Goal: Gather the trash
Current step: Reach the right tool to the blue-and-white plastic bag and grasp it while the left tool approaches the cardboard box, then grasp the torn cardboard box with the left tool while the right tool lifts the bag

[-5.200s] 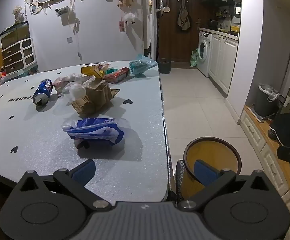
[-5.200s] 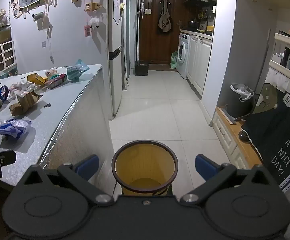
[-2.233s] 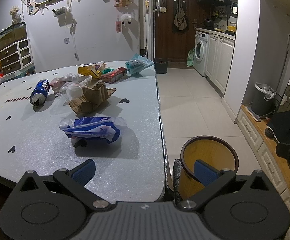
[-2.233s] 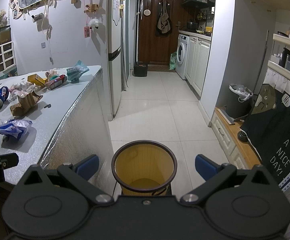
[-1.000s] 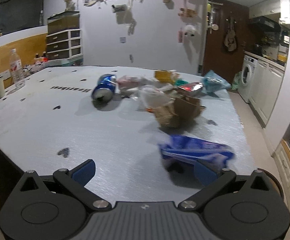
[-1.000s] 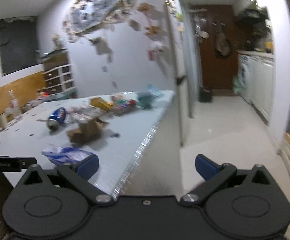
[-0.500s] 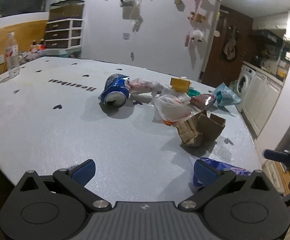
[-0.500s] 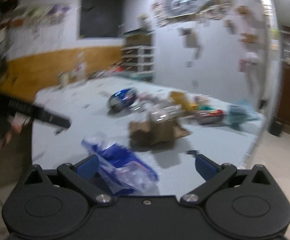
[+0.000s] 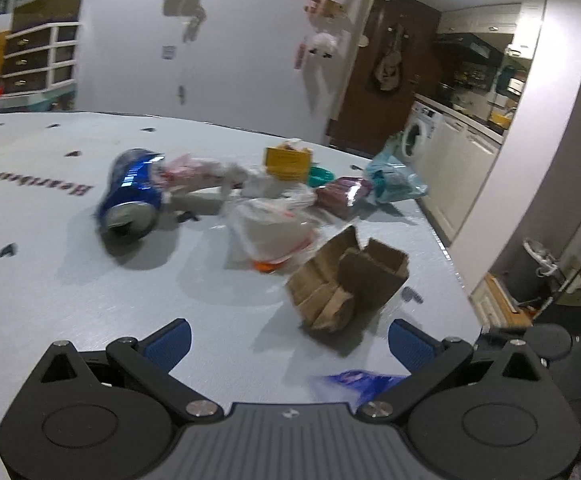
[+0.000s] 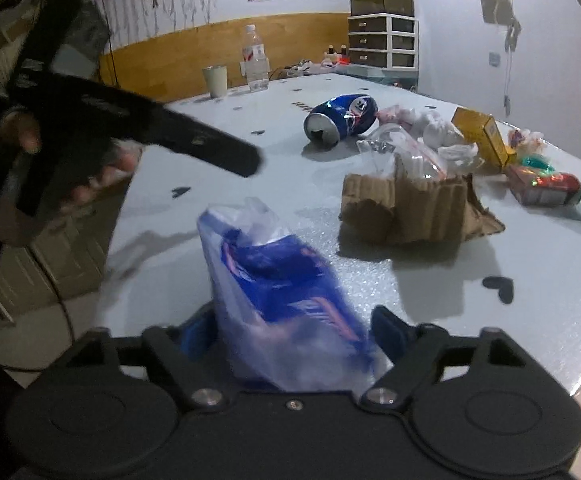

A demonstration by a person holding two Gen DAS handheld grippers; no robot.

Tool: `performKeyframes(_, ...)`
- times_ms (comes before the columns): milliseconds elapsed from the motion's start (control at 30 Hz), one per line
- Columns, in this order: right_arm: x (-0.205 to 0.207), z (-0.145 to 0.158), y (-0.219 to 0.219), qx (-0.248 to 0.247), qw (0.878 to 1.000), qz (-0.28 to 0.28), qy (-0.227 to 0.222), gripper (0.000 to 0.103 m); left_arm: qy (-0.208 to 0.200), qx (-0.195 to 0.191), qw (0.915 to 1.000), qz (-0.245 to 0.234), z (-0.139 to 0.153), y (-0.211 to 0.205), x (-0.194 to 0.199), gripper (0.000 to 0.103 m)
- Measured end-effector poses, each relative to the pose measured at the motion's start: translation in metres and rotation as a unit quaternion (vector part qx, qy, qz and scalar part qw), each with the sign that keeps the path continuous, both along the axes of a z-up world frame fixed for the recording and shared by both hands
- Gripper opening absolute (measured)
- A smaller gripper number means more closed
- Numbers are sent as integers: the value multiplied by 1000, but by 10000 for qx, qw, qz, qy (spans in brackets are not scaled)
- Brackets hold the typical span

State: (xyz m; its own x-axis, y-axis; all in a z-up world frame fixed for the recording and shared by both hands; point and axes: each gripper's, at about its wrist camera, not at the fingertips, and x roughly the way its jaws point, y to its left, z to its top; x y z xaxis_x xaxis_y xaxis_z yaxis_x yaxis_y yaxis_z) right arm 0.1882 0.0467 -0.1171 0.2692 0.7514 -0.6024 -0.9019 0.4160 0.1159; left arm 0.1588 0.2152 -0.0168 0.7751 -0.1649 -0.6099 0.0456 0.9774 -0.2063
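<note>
A blue and white plastic bag (image 10: 286,304) lies on the grey table (image 10: 530,300) between the pads of my right gripper (image 10: 296,334), which is open around it. My left gripper (image 9: 288,344) is open and empty above the table, facing a torn brown cardboard piece (image 9: 346,284). Behind it lie a crushed blue can (image 9: 130,196), a clear bag with white contents (image 9: 270,232) and a yellow box (image 9: 288,162). The blue bag shows as a sliver in the left wrist view (image 9: 354,386). The left gripper also shows in the right wrist view (image 10: 138,128).
A red packet (image 10: 546,188) and a teal bag (image 9: 394,178) lie at the table's far end. A water bottle (image 10: 255,60) and a cup (image 10: 215,80) stand at the far edge. The kitchen corridor with a washing machine (image 9: 418,140) lies beyond the table.
Both grippers have swung from the yellow bin on the floor to the table. My right gripper has moved in around the blue bag. My left gripper has moved closer to the cardboard.
</note>
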Motion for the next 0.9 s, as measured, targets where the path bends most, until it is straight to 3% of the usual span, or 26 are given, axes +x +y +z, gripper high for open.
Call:
performKeyframes(33, -1, 0, -2, 39, 10000, -20, 24, 64, 0, -5, 10000, -98, -1, -4, 8, 103)
performKeyframes(133, -2, 2, -13, 164, 9995, -194, 180, 52, -17, 30, 9997, -233, -4, -13, 26, 103)
performKeyframes(400, -14, 12, -51, 344, 9943, -976, 264, 48, 2, -188, 9995, -258, -9, -45, 49, 103)
performKeyframes(533, -20, 13, -71, 355, 9866, -1564, 297, 46, 177, -167, 9997, 95, -7, -70, 53, 103)
performKeyframes(667, -26, 10, -88, 318, 9773, -2073, 293, 43, 325, -410, 9966, 637, -7, -86, 57, 103)
performKeyframes(900, -31, 10, -104, 458, 9671, -2486, 277, 40, -3, -313, 9906, 1333, -5, -116, 63, 100)
